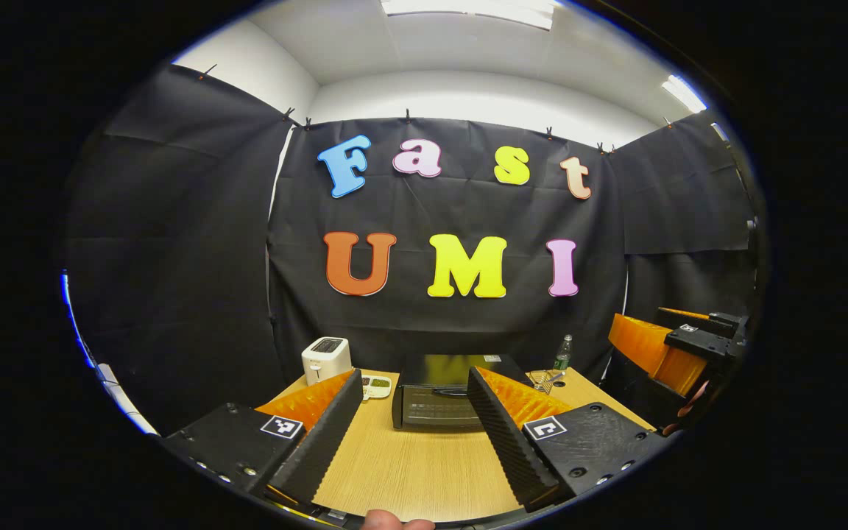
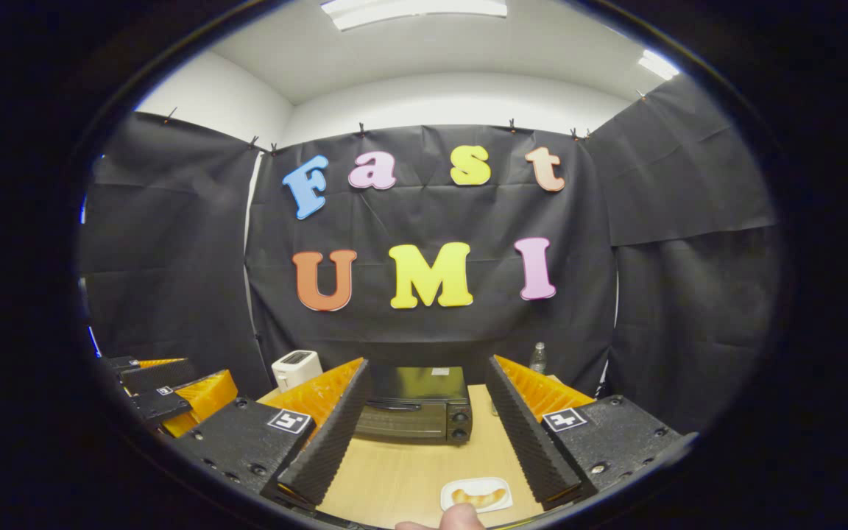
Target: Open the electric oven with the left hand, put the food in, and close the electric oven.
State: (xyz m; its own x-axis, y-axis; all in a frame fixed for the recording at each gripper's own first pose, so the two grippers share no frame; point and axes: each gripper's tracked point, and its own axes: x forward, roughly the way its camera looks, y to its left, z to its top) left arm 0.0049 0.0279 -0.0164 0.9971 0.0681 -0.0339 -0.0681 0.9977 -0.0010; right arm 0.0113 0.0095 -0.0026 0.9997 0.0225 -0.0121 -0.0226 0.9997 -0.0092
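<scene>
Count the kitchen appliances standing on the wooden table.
2: a white toaster at the far left corner, and a black electric oven at the table's middle, door closed. More may be hidden.

Both tongs (image 1: 413, 419) (image 2: 428, 427) have ridged inner faces, screwed black bases and square coded markers.

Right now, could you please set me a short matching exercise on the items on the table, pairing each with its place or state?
Items:
1. electric oven
2. toaster
3. white dish with the food
4. bottle

Places or states:
A. at the table's near edge, just ahead of the right claw
B. mid-table, door shut
C. far back, right of the oven
D. far back, left of the oven

Pairs: 1-B, 2-D, 3-A, 4-C
</scene>
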